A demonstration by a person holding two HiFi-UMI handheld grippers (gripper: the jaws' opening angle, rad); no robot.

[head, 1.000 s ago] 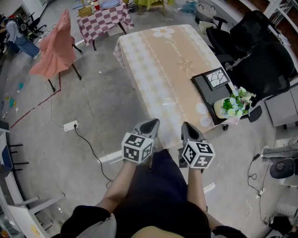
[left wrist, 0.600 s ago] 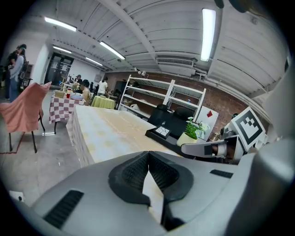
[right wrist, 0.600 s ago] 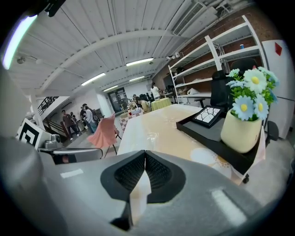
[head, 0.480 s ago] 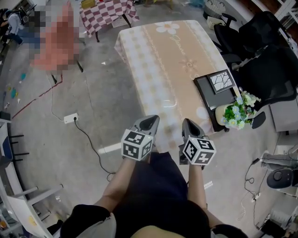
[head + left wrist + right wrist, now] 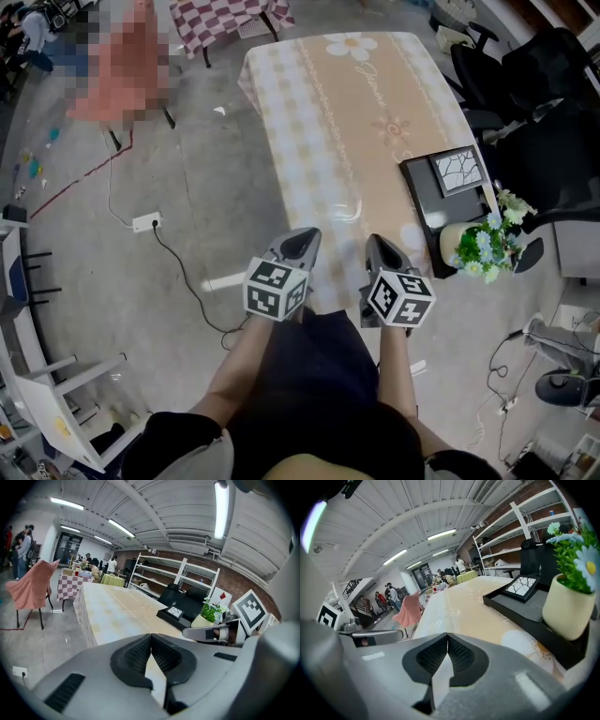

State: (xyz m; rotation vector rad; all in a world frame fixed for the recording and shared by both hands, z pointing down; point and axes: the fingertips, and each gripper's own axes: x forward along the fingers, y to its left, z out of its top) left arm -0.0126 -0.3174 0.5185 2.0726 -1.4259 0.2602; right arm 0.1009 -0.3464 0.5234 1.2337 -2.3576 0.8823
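With left gripper [image 5: 302, 234] and right gripper [image 5: 376, 242] pinched shut on nothing at the near end of the table [image 5: 328, 141], could clip the flower pot [image 5: 457, 246] — perched on the black tray [image 5: 427, 183] at the near right edge — on a careless rightward swing and tip it off.

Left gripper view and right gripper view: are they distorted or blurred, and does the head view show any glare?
Left gripper view: strong fisheye, dark round corners, the ceiling lamp burnt out white. Right gripper view: same bending; the flower pot at the edge looks stretched and soft. Head view: a shiny patch of glare on the table.
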